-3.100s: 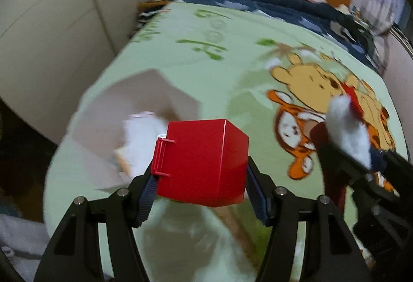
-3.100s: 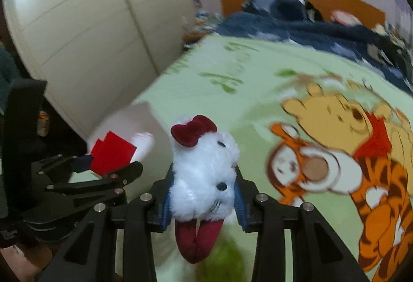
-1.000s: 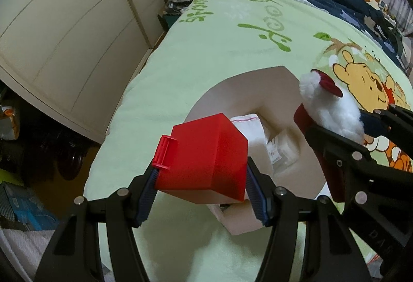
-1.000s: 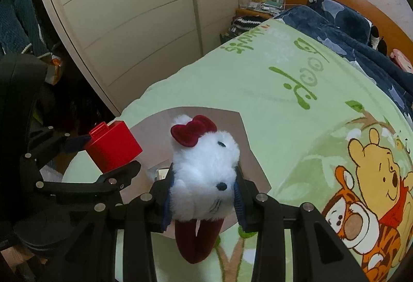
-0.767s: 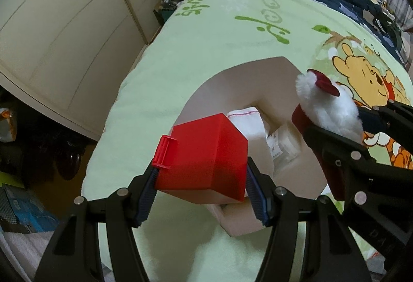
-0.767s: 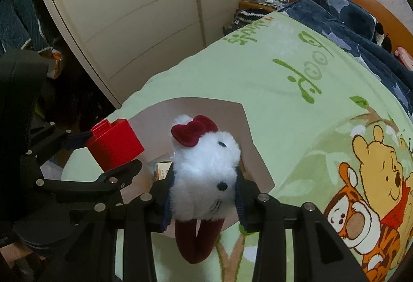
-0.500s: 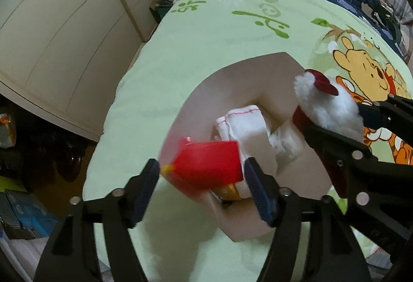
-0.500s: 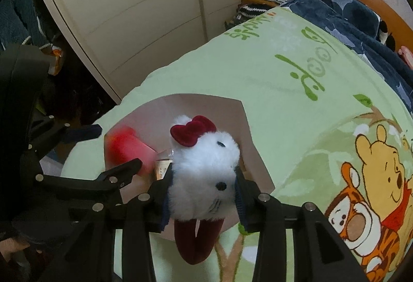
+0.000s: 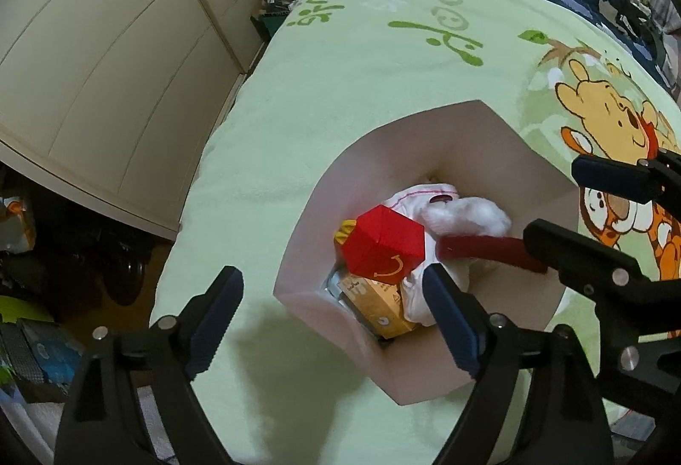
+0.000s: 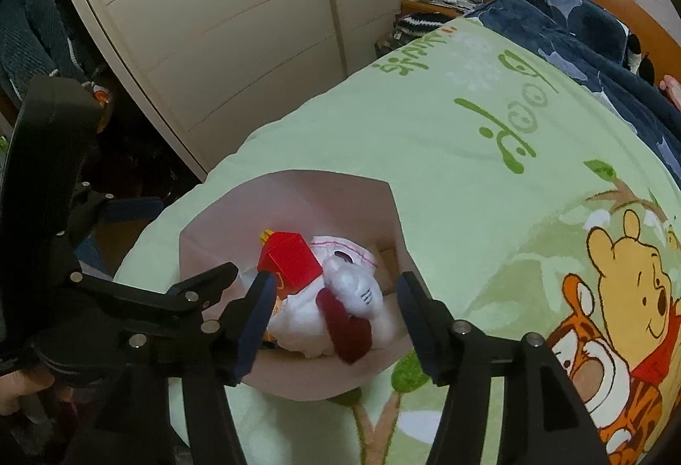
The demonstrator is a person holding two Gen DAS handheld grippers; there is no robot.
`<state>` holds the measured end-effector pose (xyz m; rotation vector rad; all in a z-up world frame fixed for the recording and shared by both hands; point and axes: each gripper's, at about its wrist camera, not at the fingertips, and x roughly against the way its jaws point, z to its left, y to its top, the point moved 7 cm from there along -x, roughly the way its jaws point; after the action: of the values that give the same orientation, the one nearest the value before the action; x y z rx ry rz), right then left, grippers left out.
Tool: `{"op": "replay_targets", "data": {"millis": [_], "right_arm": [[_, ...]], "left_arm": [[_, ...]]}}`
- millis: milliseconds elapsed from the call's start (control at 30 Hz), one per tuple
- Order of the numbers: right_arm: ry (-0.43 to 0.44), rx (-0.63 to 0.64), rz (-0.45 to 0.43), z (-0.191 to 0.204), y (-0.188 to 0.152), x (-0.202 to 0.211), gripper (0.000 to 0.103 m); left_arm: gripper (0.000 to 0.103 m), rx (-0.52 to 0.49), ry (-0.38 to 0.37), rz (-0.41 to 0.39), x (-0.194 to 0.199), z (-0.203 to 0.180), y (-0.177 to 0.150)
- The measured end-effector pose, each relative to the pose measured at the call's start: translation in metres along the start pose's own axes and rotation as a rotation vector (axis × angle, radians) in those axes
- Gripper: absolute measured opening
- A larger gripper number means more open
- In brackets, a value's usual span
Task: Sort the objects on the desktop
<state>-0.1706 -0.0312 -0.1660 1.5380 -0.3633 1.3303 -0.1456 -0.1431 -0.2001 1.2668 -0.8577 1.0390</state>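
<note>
Both grippers hang side by side, angled steeply downward. The left gripper (image 9: 332,316) has just been spreading its jaws and now stands wide, its blue-padded fingers (image 9: 215,316) gripping nothing, and from the other camera its black frame shows at the left edge with a bit of the person's hand (image 10: 17,392) wrapped around the handle. The right gripper (image 10: 332,314) has just been opening too, jaws apart but less wide than its partner's, pads pressing on nothing; from the left camera its two dark fingers (image 9: 566,252) reach in from the right side.
</note>
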Motion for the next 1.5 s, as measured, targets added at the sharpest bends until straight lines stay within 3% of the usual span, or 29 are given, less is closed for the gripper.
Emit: {"op": "replay_targets", "data": {"millis": [267,400,733,967,1333,1500], "right_arm": [[-0.009,-0.023,-0.082,0.001,0.006,0.035,0.060],[-0.054,-0.072,-0.091,-0.003,-0.001,0.050,0.061],[-0.173,-0.172,-0.098,-0.003,-0.044,0.101,0.061],[-0.236,-0.197,-0.131,-0.001,-0.075,0.146,0.061],[-0.233,-0.321,-0.157,-0.016,-0.108,0.173,0.061],[-0.174,-0.398,-0.161,-0.022,-0.114,0.178,0.061]], "left_arm": [[0.089,0.075,-0.003,-0.074,0.034,0.005,0.007],[0.095,0.140,0.007,-0.104,0.054,0.010,0.004],[0.096,0.138,0.008,-0.133,0.103,-0.013,-0.027],[0.096,0.147,-0.035,-0.129,0.129,-0.035,-0.052],[0.096,0.104,-0.028,-0.148,0.152,-0.065,-0.063],[0.096,0.096,-0.024,-0.167,0.161,-0.069,-0.060]]}}
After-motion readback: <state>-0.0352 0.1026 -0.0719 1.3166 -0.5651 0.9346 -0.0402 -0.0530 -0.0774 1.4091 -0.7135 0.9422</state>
